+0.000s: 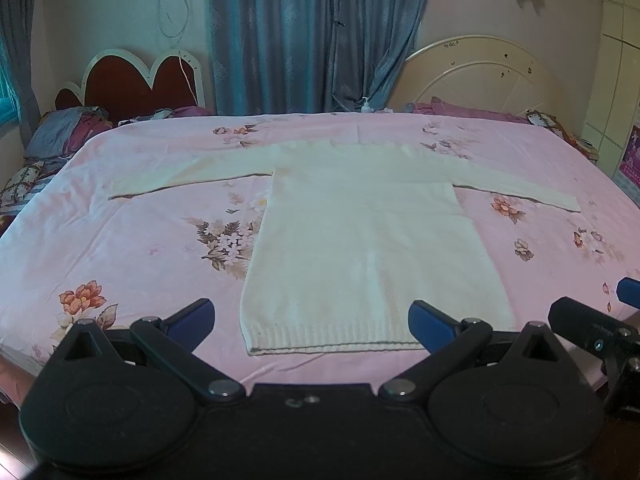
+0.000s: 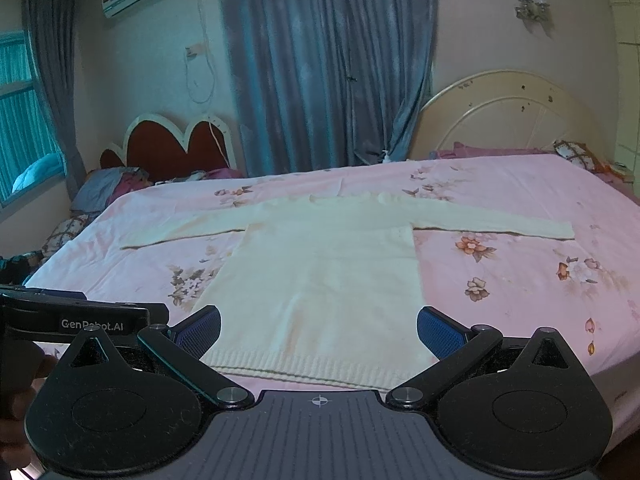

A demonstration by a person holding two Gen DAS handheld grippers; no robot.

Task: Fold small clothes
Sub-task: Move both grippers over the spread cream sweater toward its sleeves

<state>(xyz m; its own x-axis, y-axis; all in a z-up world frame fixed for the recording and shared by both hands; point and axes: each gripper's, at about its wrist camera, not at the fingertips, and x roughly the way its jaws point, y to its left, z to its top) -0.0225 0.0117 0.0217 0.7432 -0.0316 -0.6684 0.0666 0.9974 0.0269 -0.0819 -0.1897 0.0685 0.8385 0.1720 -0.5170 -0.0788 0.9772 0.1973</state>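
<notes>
A cream long-sleeved knit sweater (image 1: 360, 240) (image 2: 316, 280) lies flat on the pink floral bed sheet (image 1: 140, 248) (image 2: 520, 280), both sleeves spread out sideways, ribbed hem nearest me. My left gripper (image 1: 312, 320) is open just short of the hem, its blue pads wide apart with nothing between them. My right gripper (image 2: 319, 330) is open too, hovering over the hem with its pads on either side of the sweater's body. Neither touches the cloth. The right gripper's body (image 1: 592, 332) shows at the right edge of the left wrist view.
Two headboards stand behind the bed, a red scalloped headboard (image 1: 140, 84) at left and a cream round headboard (image 1: 480, 76) at right. Blue-grey curtains (image 1: 312, 32) hang between them. Pillows and bedding (image 1: 56, 136) pile at the far left. The left gripper's body (image 2: 80, 320) is at left.
</notes>
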